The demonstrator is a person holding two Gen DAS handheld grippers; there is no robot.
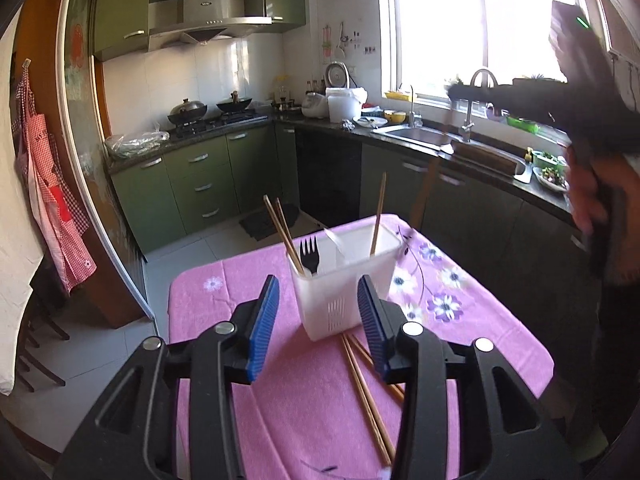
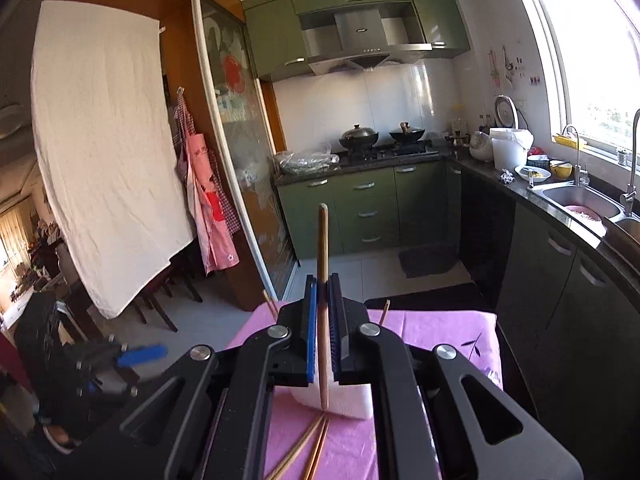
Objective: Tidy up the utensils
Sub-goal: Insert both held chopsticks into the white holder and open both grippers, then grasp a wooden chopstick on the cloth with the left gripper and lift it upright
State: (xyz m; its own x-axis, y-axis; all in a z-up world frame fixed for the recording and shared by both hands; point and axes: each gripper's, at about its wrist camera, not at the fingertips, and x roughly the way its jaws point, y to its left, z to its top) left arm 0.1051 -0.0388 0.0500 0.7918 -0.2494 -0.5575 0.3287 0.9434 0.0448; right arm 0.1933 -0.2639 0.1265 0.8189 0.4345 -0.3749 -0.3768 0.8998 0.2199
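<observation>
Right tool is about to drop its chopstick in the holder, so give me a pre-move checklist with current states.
1. Right tool shut on one chopstick, stick roughly upright: ok.
2. White utensil holder upright on the pink tablecloth: ok.
3. Room in the holder: right compartment has one chopstick, left has two chopsticks and a black fork: ok.
4. Left tool open, empty, close in front of the holder: ok.
5. Chopstick tip lined up over a compartment: cannot tell.
6. Two loose chopsticks on the cloth, not yet sorted: not ok.
</observation>
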